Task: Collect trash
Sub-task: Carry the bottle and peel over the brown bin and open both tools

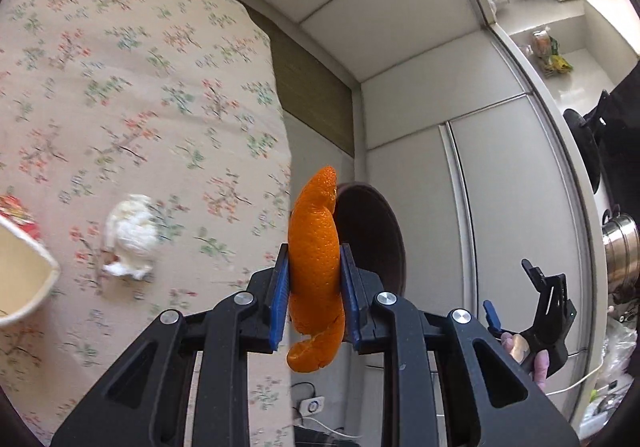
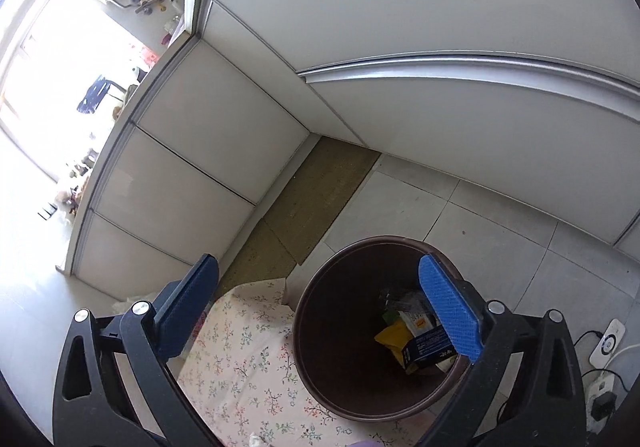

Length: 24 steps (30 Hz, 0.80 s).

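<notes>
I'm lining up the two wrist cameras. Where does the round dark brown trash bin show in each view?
Left wrist view: the round dark brown trash bin sits just right of centre, partly hidden behind the orange peel held in the left gripper.
Right wrist view: lower centre, seen from above, between the open right gripper's fingers.
Shared landmark: the floral tablecloth edge beside the bin.

My right gripper [image 2: 320, 307] spread wide above brown bin [image 2: 316, 375]; wrappers and blue box [image 2: 430, 347] inside; floral tablecloth [image 2: 240, 359] beside.

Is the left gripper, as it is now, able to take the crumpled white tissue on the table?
Probably not yet: the left gripper is shut on an orange peel. The tissue lies uncovered on the tablecloth.
</notes>
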### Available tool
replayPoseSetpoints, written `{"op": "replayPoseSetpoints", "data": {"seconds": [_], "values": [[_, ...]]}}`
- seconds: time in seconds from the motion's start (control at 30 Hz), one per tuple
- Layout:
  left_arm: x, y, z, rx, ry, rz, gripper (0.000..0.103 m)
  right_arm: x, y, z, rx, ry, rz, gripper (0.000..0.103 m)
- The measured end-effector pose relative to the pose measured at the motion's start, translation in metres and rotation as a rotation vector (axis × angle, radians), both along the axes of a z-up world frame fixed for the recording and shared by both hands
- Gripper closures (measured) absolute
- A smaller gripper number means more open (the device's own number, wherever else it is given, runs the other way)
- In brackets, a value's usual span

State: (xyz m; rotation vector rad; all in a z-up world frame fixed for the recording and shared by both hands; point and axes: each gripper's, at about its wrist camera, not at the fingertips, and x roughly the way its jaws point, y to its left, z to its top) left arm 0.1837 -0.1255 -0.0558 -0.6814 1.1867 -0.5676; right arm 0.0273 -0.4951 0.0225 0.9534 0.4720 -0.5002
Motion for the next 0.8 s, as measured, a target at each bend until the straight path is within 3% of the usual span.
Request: {"op": "replayPoseSetpoints", "data": {"seconds": [0.3,0.37,0.4,0.5,0.6,0.67,0.8], "values": [[0.017,-0.132,-0.023,-0.038,0.097,-0.130,0.078,-0.010,-0.016,0.003,0.077,-0.085,-0.037,0.007],[0.020,-0.148,-0.025,-0.041,0.106,-0.144,0.074,-0.010,-0.018,0.001,0.085,-0.088,-0.040,0.007],[0.021,-0.155,-0.026,-0.035,0.109,-0.153,0.067,-0.010,-0.019,0.001,0.090,-0.088,-0.040,0.007],[0.020,-0.163,-0.024,-0.013,0.106,-0.166,0.059,-0.009,-0.021,-0.002,0.106,-0.086,-0.042,0.007],[0.018,-0.159,-0.021,0.008,0.094,-0.157,0.044,-0.007,-0.020,-0.003,0.111,-0.084,-0.039,0.007],[0.015,-0.152,-0.018,0.043,0.078,-0.151,0.041,-0.006,-0.017,-0.002,0.107,-0.081,-0.036,0.007],[0.004,-0.135,-0.005,0.219,0.006,-0.121,0.029,0.001,-0.010,0.002,0.075,-0.058,-0.024,0.007]]}}
